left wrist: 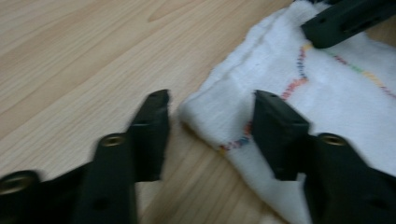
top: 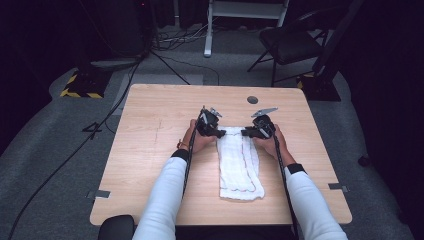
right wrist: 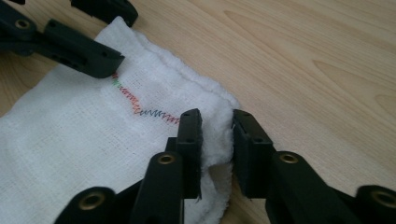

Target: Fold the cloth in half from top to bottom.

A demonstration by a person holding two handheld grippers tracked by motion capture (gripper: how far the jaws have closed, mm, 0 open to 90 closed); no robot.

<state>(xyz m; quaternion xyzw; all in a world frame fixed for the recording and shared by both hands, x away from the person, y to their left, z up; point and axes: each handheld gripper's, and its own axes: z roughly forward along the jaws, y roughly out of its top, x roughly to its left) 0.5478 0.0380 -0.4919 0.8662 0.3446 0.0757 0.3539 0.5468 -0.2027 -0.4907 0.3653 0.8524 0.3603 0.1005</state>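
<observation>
Cloth: a folded white cloth [top: 240, 165] with coloured stitching lies flat on the wooden bench [top: 150, 150], its far end between the two tools.
Left hand-held gripper [left wrist: 210, 126]: jaws apart, straddling the cloth's far corner, one over cloth, one over bare bench.
Right hand-held gripper [right wrist: 217, 140]: jaws pinch the opposite far corner, fabric bunched between them.

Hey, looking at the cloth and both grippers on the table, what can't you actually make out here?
- High view: how the jaws of the left gripper and right gripper stand; too small and dark.
- Left gripper view: whether the jaws already press the cloth corner; motion blur, and one jaw covers the edge.
- Right gripper view: the cloth's pinched edge deeper between the jaws, covered by them.
- Both gripper views: the cloth's near end, cut off by the frame.
</observation>
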